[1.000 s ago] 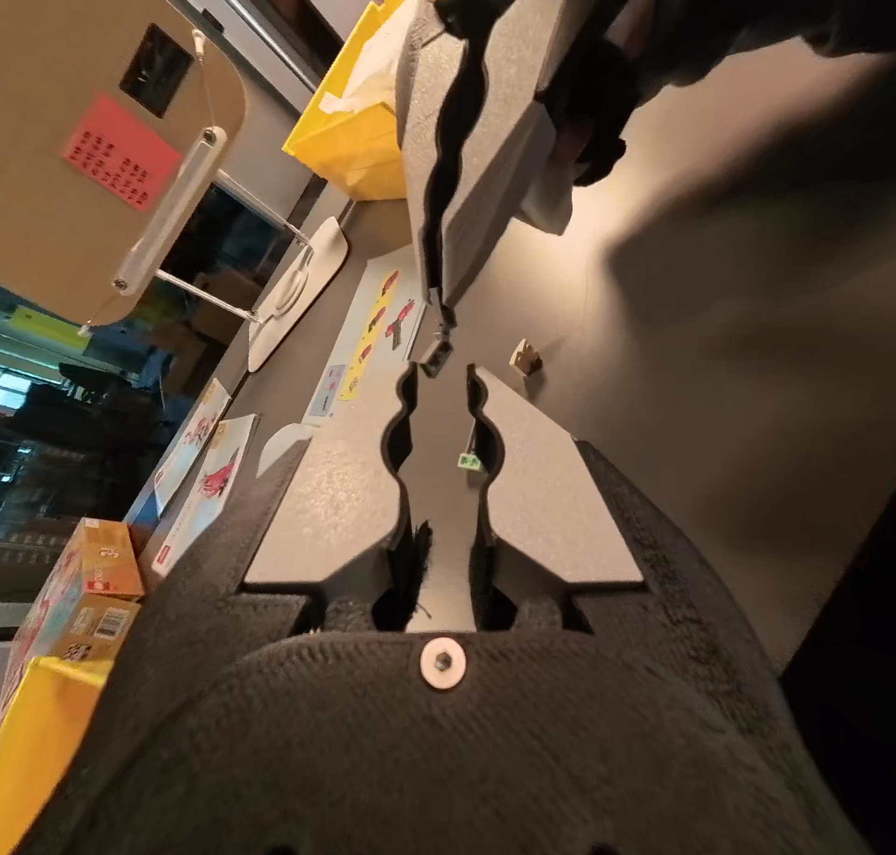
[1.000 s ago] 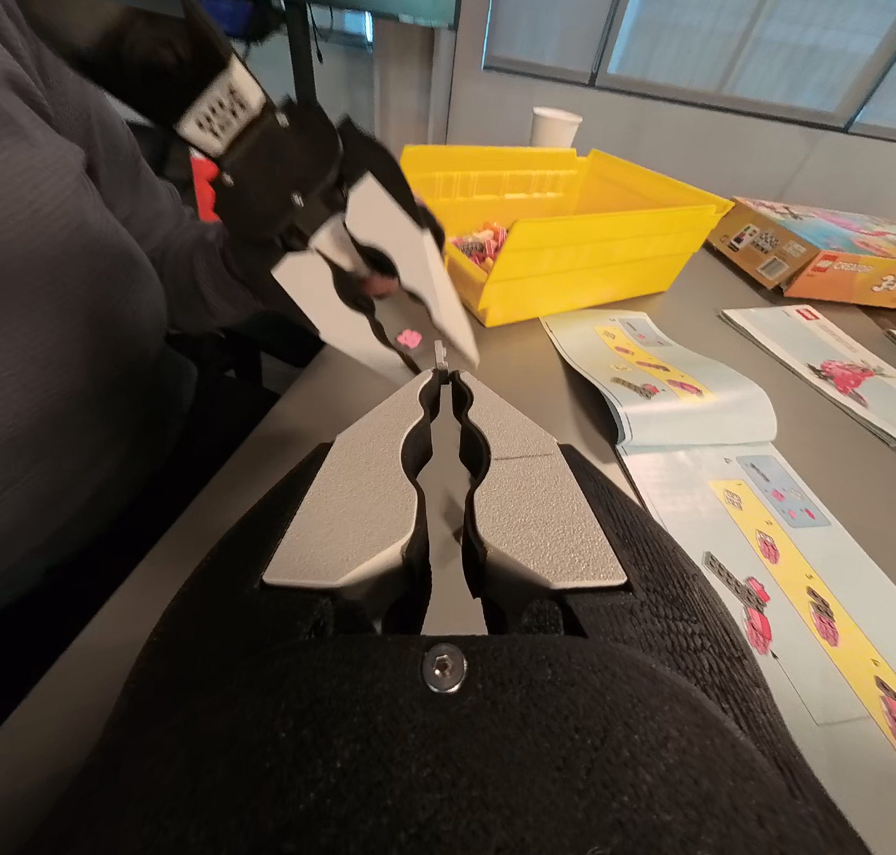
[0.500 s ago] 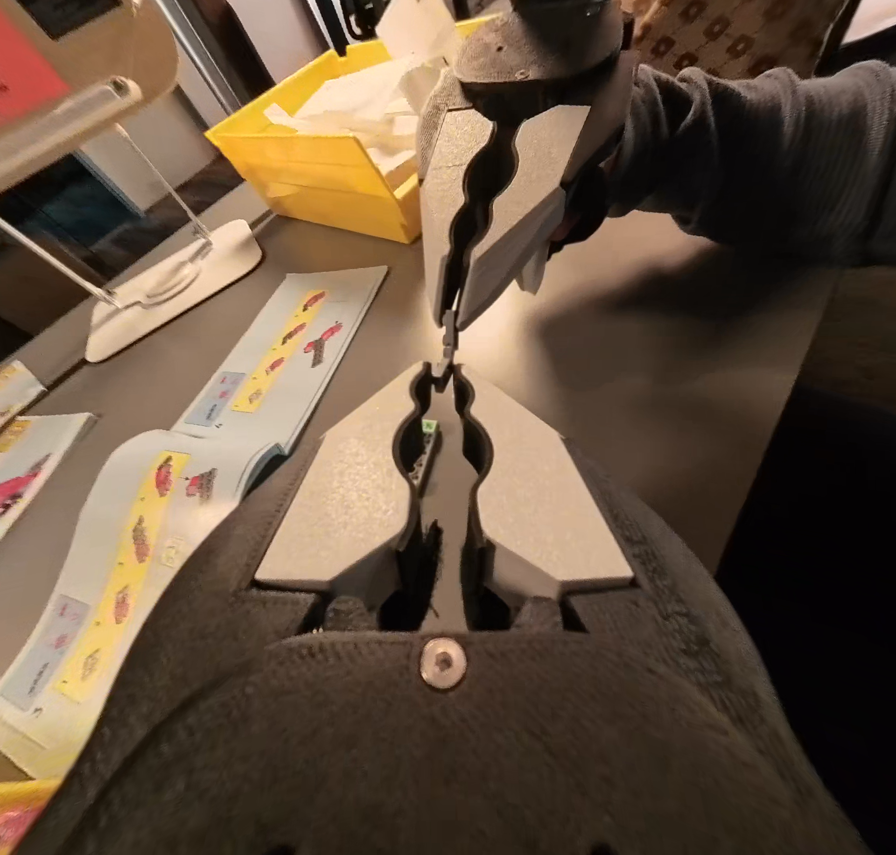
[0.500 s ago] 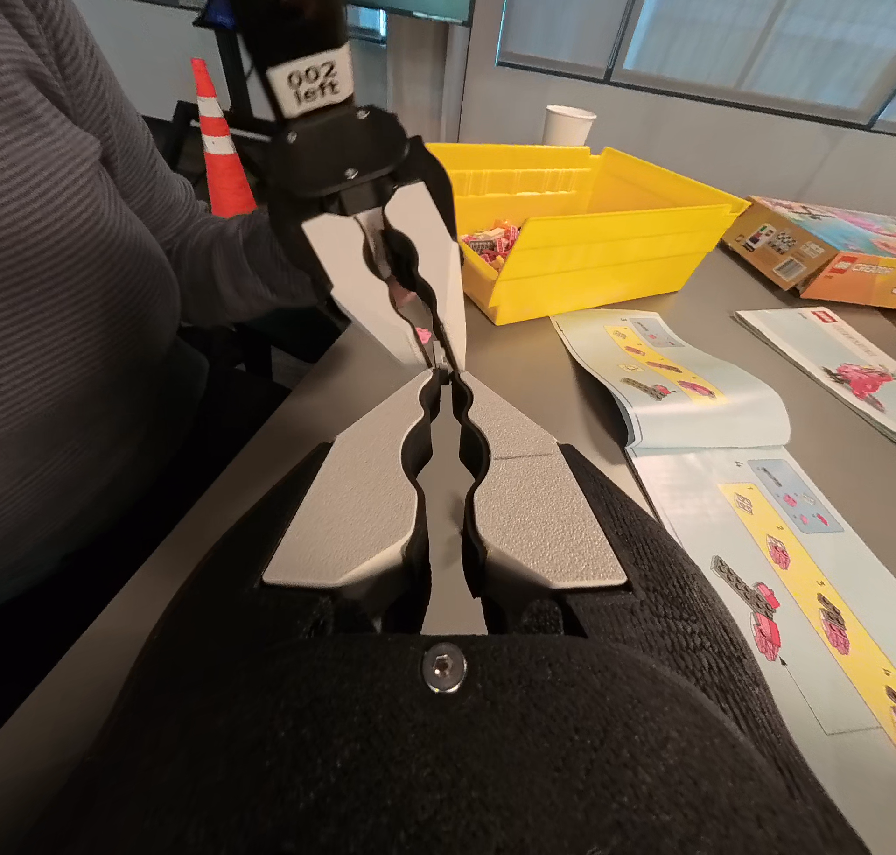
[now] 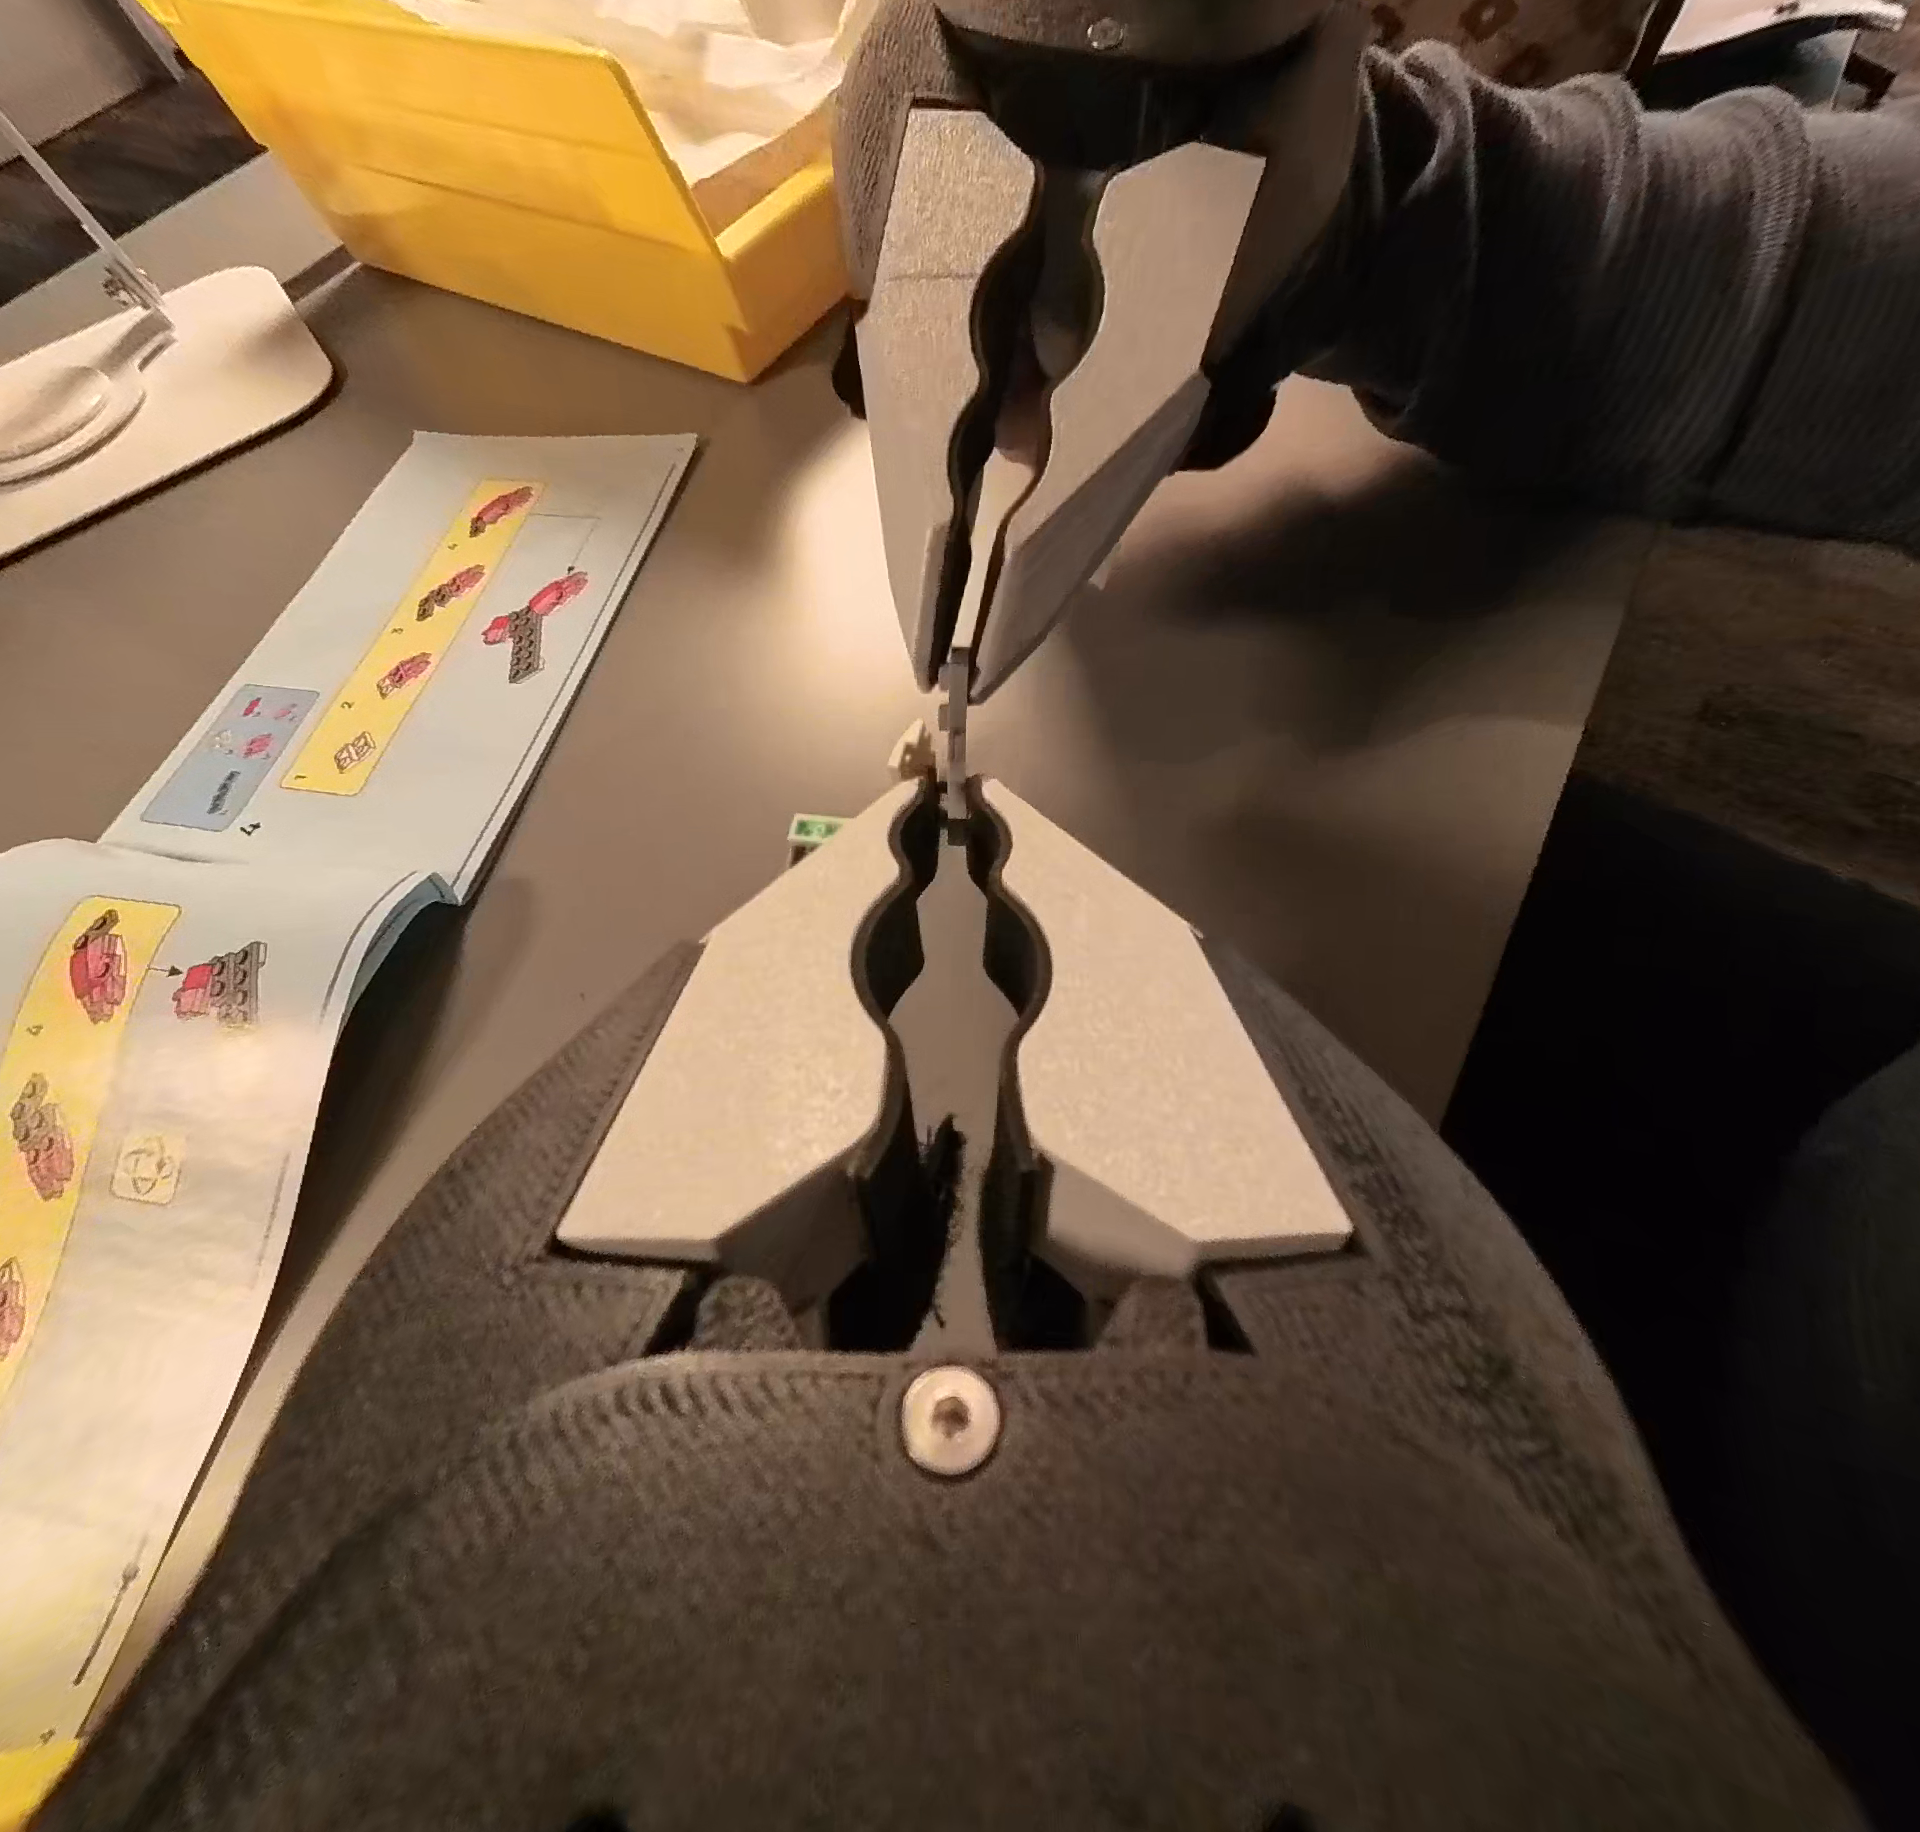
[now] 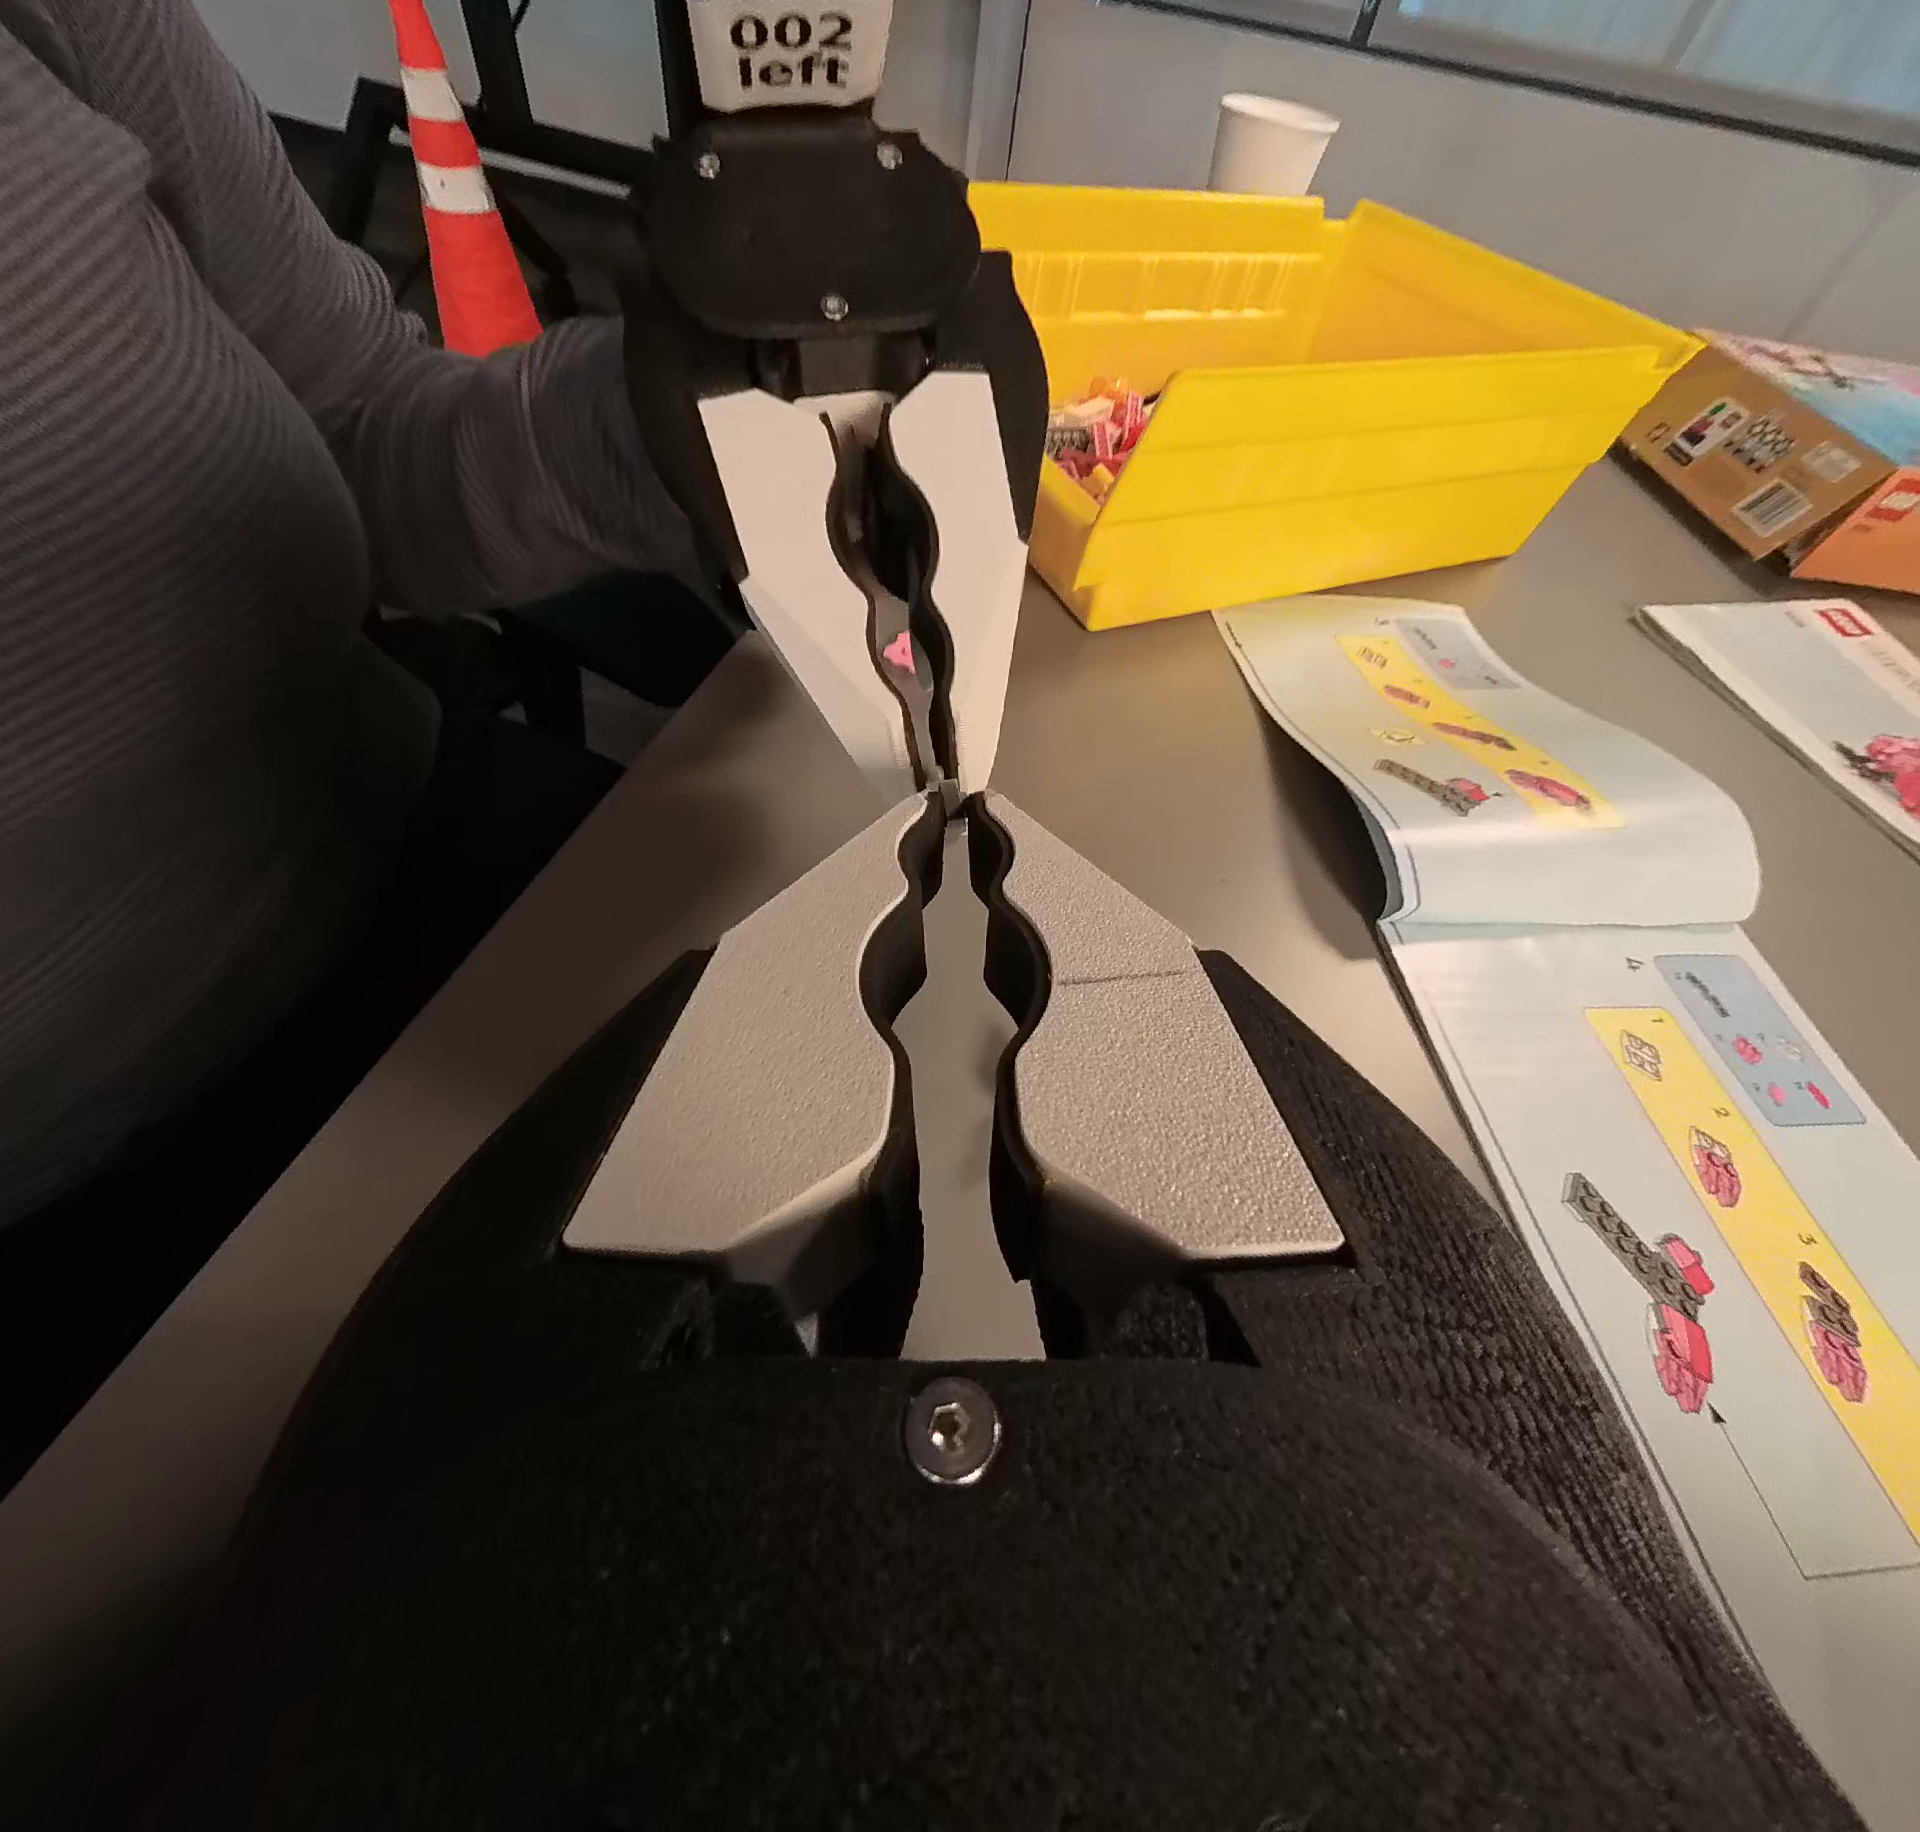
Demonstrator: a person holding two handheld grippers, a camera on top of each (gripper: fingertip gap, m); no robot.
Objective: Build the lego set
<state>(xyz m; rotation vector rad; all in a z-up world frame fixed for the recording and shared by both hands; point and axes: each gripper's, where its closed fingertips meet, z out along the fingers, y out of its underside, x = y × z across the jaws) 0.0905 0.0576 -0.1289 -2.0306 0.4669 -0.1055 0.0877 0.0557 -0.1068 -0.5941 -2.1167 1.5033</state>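
My two grippers meet tip to tip above the grey table. A thin grey brick piece spans between them. My left gripper is shut on its near end. My right gripper comes in from above in that view and is shut on the far end. In the right wrist view, my right gripper pinches the same grey piece, with my left gripper right against it. A small tan piece and a green-and-white piece lie on the table just left of the tips.
A yellow bin holds loose bricks, and another yellow bin holds white paper. Open instruction booklets lie to the right. A pink piece lies on the table. Cardboard boxes, a paper cup and an orange cone stand farther off.
My left gripper swung round to face my right gripper, came up to its tip and shut on the free end of the grey piece. My right gripper kept its hold throughout.
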